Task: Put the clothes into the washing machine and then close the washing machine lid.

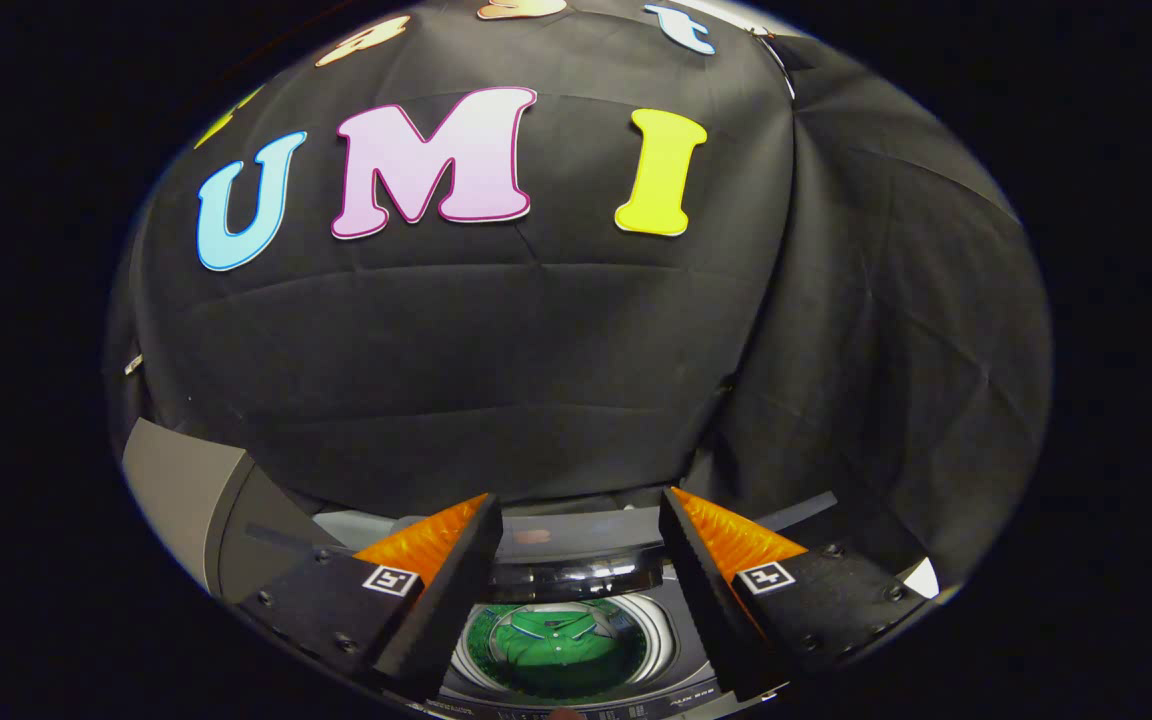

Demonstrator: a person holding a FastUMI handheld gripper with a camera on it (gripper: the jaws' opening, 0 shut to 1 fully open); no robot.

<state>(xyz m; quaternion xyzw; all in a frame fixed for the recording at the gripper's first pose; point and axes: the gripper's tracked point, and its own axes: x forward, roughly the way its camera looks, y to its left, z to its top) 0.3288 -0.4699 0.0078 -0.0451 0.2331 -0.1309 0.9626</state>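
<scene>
My gripper [576, 510] hangs open above a top-loading washing machine [576, 535], with nothing between its fingers. Below and between the fingers I see the round drum opening, and a green shirt [558, 640] lies inside it. The dark lid [201, 500] of the machine stands raised to the left of the left finger. The machine's back edge runs just beyond the fingertips.
Black cloth walls rise right behind the machine and to its right. A small white patch [921, 577] shows low beside the right finger.
</scene>
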